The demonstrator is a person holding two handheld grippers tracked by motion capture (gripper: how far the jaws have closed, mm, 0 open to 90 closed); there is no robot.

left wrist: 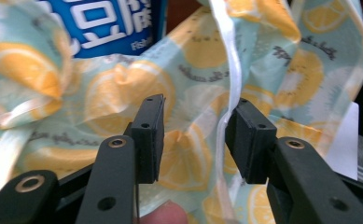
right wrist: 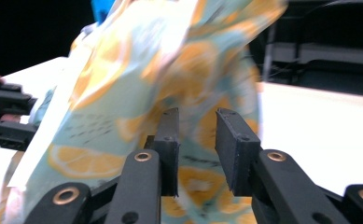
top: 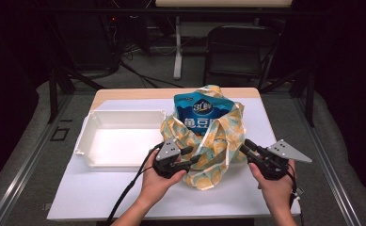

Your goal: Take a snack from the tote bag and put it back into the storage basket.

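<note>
**A:** How do your jaws stand?

**B:** My left gripper (left wrist: pixel 194 140) has its jaws parted, pads pressing on nothing. The lemon-print bag (left wrist: pixel 188 88) hangs right behind them, and its white edge strip (left wrist: pixel 231 79) runs down just by the pad on the right of the left gripper view; I can't tell whether it touches. My fingertip (left wrist: pixel 167 213) shows at the bottom between the jaws.

**A:** And the other one?

**B:** My right gripper (right wrist: pixel 197 151) is let go as well: there is a gap between the pads, with bag cloth showing behind and below it, a bit blurred. Nothing is pinched.

**A:** Where does the bag sit?

**B:** In the high view the bag (top: pixel 209 150) stands on the white table (top: pixel 105 188), right of middle, between my two hands. My left gripper (top: pixel 190 157) is at its lower left side, my right gripper (top: pixel 246 147) at its right side, both aimed at it. A blue snack packet (top: pixel 200 113) stands upright inside and rises out of the open top.

**A:** Anything beside it?

**B:** A white tray (top: pixel 119 139) lies just left of the bag, close to its cloth.
</note>
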